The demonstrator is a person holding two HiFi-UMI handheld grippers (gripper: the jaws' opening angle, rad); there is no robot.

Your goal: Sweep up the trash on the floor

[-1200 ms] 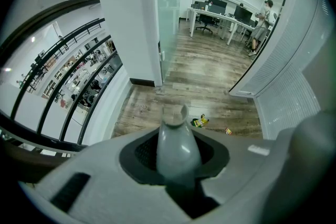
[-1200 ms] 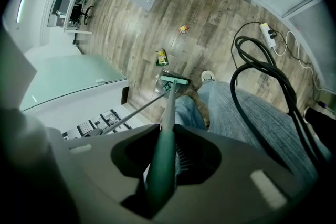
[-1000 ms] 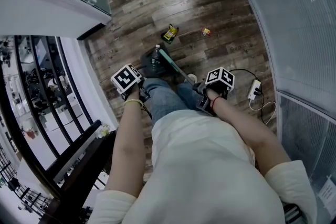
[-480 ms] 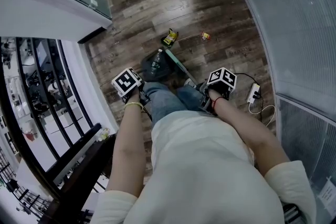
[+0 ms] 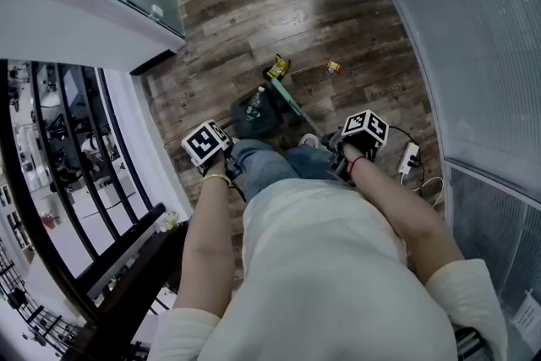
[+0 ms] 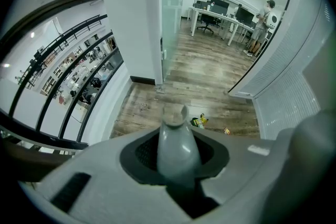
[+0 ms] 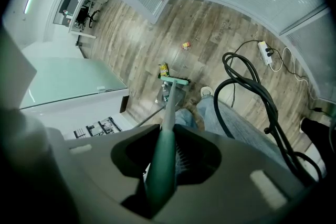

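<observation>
The left gripper (image 6: pixel 177 162) is clamped on a grey dustpan handle (image 6: pixel 176 141). The right gripper (image 7: pixel 160 178) is closed around the green broom handle (image 7: pixel 167 122), beside the person's jeans (image 5: pixel 275 163). On the wood floor (image 5: pixel 228 4) just ahead of the feet sits the dark dustpan (image 5: pixel 245 123) with a clear bottle (image 5: pixel 254 104) lying in it. The broom head (image 7: pixel 175 80) rests at the pan's far edge. Just beyond lies a yellow wrapper (image 5: pixel 277 66), and a smaller wrapper (image 5: pixel 333 67) lies to its right. Their print is too small to read.
</observation>
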